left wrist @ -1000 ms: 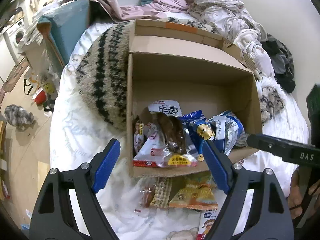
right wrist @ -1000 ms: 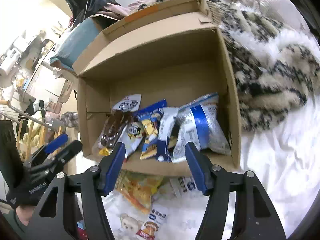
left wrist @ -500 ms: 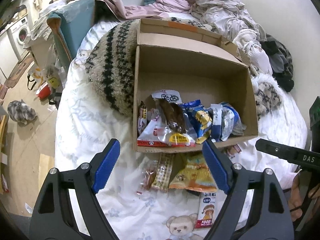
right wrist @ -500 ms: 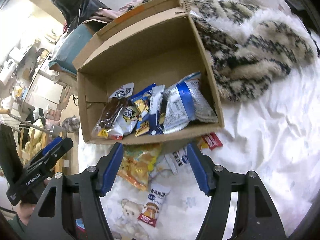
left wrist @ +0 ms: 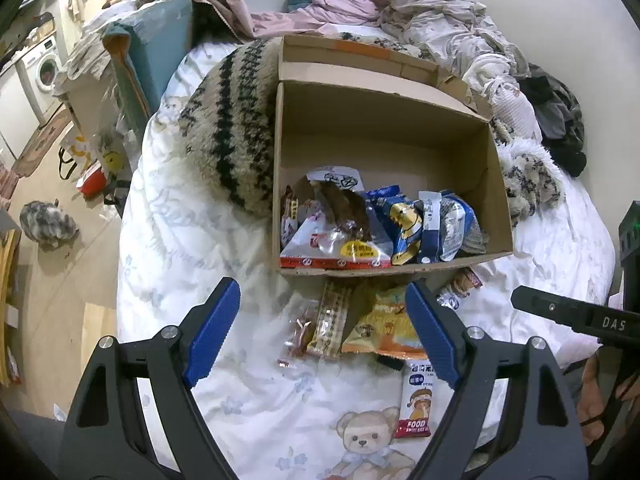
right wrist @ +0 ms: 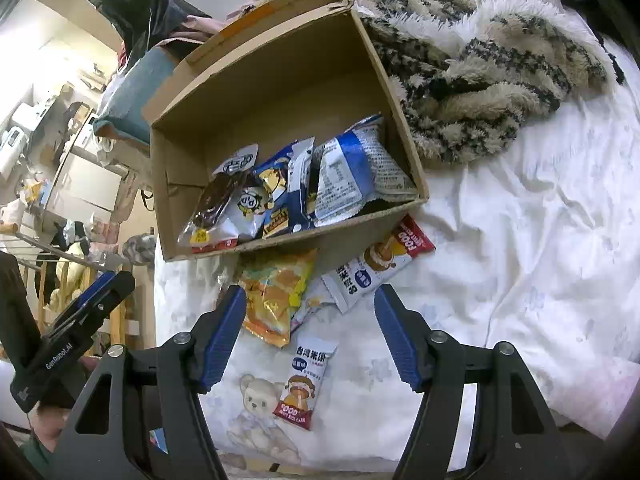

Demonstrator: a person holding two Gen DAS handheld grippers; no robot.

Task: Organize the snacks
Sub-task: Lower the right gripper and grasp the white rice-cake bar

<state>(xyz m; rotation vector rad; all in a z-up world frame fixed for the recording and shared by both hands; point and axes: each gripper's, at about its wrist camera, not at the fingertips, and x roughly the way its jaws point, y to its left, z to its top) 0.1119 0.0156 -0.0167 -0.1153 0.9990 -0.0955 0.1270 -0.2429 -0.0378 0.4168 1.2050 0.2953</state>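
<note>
Resting on a white bedsheet [left wrist: 180,240] printed with teddy bears, an open cardboard box [left wrist: 384,136] holds a crowded row of snack packets along its near wall. At the left end of that row sits a clear packet with a red bottom strip and a yellow label [left wrist: 340,248], with something dark brown showing through it. Next to it is a blue packet with a yellow cartoon figure [left wrist: 404,228], and at the right end a blue and white bag [right wrist: 352,176] leans against the side wall with its printed back facing up.

More snacks lie loose on the sheet just in front of the box. An orange and yellow bag [right wrist: 276,296] touches the box's front wall, partly tucked beneath its edge. Beside it a white, blue and red packet [right wrist: 380,260] lies tilted, one end under the box corner. A smaller packet of the same design [right wrist: 304,380] lies alone, nearer the camera, next to a printed bear. In the left view a narrow checked bar [left wrist: 330,320] and a small reddish wrapper [left wrist: 298,334] also lie by the orange bag.

The left gripper [left wrist: 320,332] hangs over these loose snacks with its blue-padded jaws spread wide and nothing between them. The right gripper [right wrist: 310,336] is likewise spread apart and empty. A striped fuzzy blanket [right wrist: 480,80] lies bunched against the box's far side.
</note>
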